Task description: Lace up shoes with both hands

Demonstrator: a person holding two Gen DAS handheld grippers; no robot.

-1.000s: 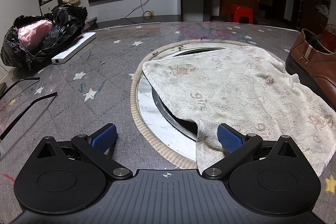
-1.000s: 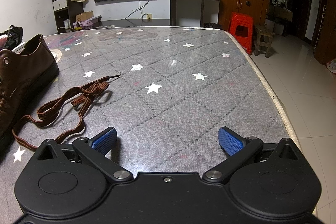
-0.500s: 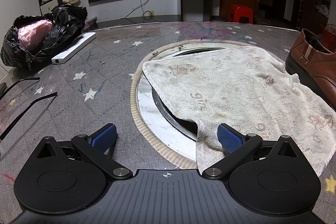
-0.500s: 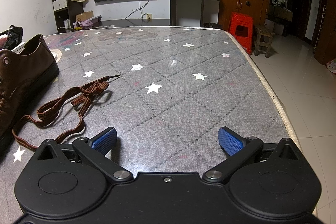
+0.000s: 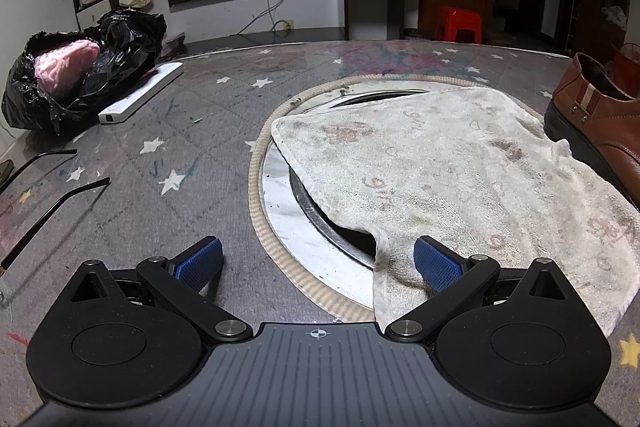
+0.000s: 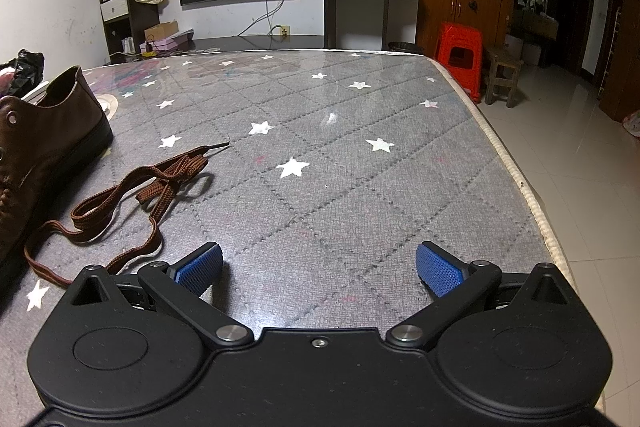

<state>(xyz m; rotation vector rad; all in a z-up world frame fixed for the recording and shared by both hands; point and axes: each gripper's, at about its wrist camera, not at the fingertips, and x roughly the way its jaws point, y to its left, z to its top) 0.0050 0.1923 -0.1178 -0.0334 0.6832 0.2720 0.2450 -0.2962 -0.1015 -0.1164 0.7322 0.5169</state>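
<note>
brown leather shoe [image 6: 44, 143] upright on the table, its brown lace [image 6: 132, 195] seemingly loose, sprawled just beside.

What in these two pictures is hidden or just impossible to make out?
- Brown shoe: right wrist view, its front is cut off by the left edge, so how far the lace runs through its eyelets is hidden.
- Shoelace: its near end passes behind the right gripper.
- Round opening: left wrist view, the white towel covers most of it.
- Black bag: only something pink shows inside.

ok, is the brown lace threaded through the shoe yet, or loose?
Mostly loose: brown lace lies in loops on the table beside the shoe.
</note>
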